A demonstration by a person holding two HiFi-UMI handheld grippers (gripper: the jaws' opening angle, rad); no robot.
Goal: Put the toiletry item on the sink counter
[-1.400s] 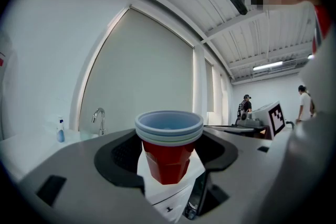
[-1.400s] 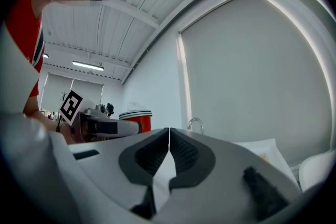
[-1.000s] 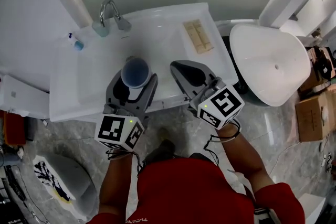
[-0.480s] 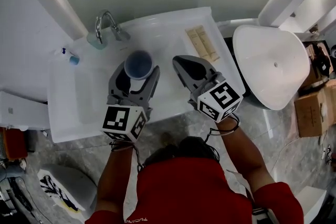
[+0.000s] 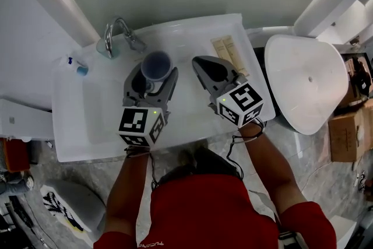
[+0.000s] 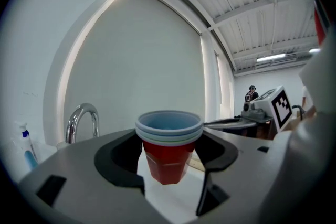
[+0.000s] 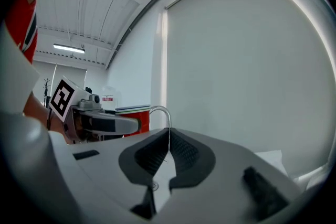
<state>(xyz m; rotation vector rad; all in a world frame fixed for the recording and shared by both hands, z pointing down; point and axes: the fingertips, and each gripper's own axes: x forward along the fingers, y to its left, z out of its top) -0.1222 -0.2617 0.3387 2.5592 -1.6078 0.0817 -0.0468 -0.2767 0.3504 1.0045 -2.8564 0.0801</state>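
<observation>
Cups (image 6: 169, 144), red plastic nested under blue, stand upright pinched in the left tool (image 5: 154, 76), over the white sink surface (image 5: 192, 38) right of the chrome tap (image 5: 119, 32); the right tool (image 5: 211, 69), pressed together and empty, sits alongside.

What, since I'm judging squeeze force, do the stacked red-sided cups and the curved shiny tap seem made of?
Stacked red-sided cups: probably thin plastic, smooth with a slight sheen; faceted wall, rolled rims, blue and pale cups nested inside. Curved shiny tap: metal, likely chrome-plated, judging by its mirror-bright reflections.
</observation>
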